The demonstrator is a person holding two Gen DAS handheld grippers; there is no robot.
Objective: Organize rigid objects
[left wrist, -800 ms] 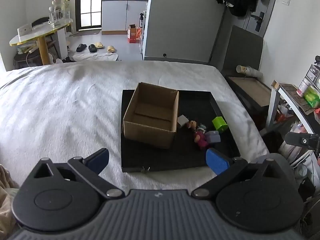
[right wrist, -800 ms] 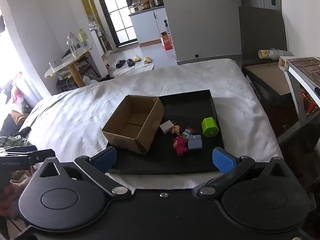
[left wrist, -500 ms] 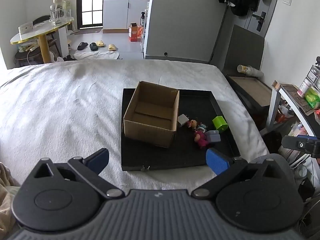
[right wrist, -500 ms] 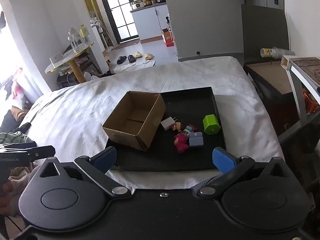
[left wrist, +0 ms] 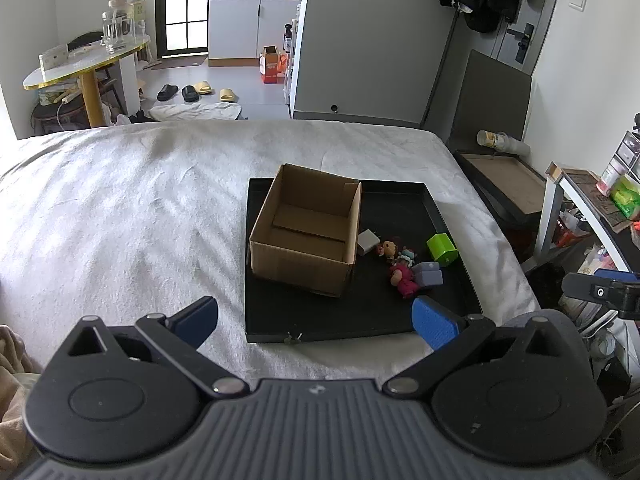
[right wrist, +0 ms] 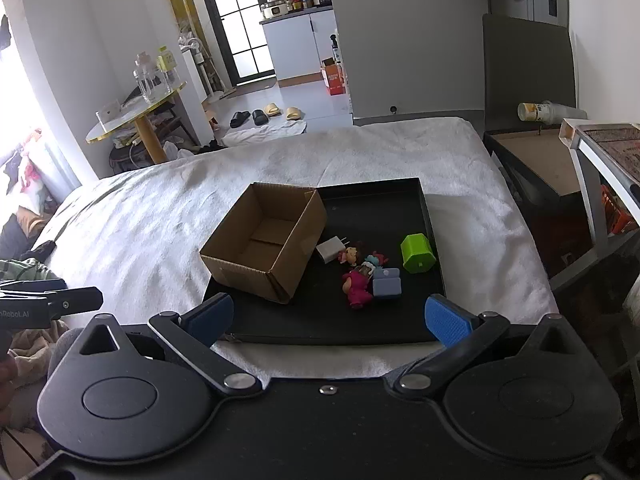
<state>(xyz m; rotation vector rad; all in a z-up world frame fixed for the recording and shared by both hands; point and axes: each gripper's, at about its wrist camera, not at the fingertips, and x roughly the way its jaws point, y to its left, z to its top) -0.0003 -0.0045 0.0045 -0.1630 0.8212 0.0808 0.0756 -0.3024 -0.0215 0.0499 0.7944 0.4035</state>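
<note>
An open empty cardboard box (left wrist: 306, 232) (right wrist: 264, 240) stands on the left half of a black tray (left wrist: 400, 312) (right wrist: 380, 208) on the white bed. Right of the box lie a white plug adapter (left wrist: 367, 242) (right wrist: 330, 250), small dolls (left wrist: 402, 274) (right wrist: 356, 284), a pale blue block (left wrist: 429, 275) (right wrist: 387, 284) and a green block (left wrist: 442, 249) (right wrist: 418, 252). My left gripper (left wrist: 316, 318) is open and empty, held above the bed before the tray's near edge. My right gripper (right wrist: 328, 316) is open and empty, also near the tray's front edge.
The white bed (left wrist: 140, 220) spreads wide to the left. A dark side table (right wrist: 536, 160) and a shelf (left wrist: 592, 208) stand off the bed's right edge. Bedding and clothes (right wrist: 28, 268) lie at the left. The room floor lies beyond the bed's far edge.
Both grippers have drawn back and risen slightly, so the tray and box sit a little farther up in both views. Both stay open. Nothing on the tray has moved.
</note>
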